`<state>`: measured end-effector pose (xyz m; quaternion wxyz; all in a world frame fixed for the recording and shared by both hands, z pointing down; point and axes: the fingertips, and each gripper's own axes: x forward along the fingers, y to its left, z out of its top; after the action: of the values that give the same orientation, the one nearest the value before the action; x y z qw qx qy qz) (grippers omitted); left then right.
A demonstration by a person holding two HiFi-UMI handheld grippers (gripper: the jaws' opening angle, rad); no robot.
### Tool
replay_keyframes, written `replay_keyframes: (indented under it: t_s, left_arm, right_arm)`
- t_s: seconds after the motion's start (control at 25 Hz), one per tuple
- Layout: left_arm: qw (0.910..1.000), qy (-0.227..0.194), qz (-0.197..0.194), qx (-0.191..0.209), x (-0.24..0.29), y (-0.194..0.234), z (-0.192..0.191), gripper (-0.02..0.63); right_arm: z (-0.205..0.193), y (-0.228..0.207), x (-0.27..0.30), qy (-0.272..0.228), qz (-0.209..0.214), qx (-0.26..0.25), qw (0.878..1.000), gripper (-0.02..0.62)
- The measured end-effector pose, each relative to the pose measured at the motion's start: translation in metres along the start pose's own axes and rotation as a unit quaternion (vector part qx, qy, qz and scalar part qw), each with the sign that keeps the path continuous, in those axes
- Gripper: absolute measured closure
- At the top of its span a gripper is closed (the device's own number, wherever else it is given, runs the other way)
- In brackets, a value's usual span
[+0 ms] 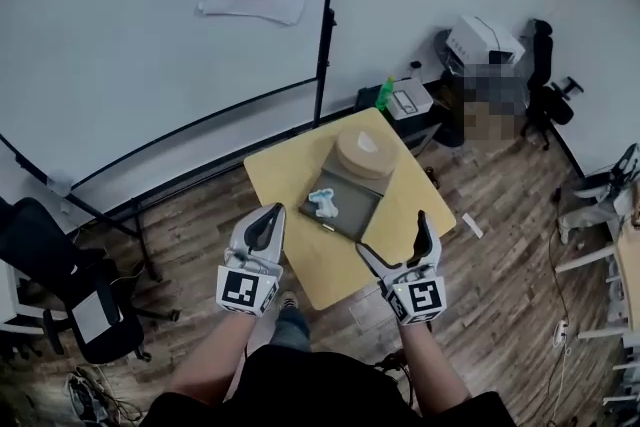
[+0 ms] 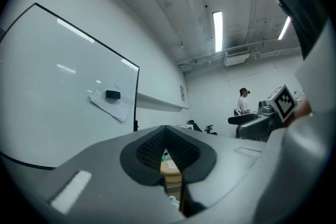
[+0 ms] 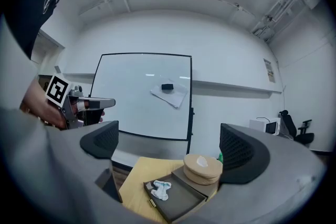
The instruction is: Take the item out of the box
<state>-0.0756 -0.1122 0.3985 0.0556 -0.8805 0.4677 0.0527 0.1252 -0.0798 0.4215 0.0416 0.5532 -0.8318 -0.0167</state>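
Pale item (image 1: 323,203) inside open box (image 1: 356,208)

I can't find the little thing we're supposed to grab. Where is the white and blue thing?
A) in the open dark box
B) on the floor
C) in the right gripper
A: the white and blue thing lies in the open dark box on the table; the right gripper is open and empty.
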Motion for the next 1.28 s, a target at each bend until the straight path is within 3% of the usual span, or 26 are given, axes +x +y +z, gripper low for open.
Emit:
replay_keyframes:
  t_s: [0.44,0.76,0.96,1.28]
  left_arm:
    - [0.9993,0.001,-0.031,-0.022,0.105,0.084,-0.033,0.606]
    - [0.9989,0.013,-0.031,-0.034,0.127,0.094,-0.050,0.606]
    - [0.9995,0.016,-0.015,-0.023,0.133,0.092,-0.049,0.606]
    - [0.9993,0.024,0.018,-0.022,0.131,0.089,-0.049,0.606]
  right_arm:
    - [-0.016,-0.022,0.124,0.063,0.006,-0.018,0.998,-0.004]
    - [-0.041,-0.022,0.169,0.128,0.063,-0.028,0.989,-0.003]
    - [-0.060,-0.017,0.190,0.166,0.116,-0.025,0.979,-0.003]
    - [-0.093,-0.013,0.224,0.248,0.182,-0.042,0.951,-0.002]
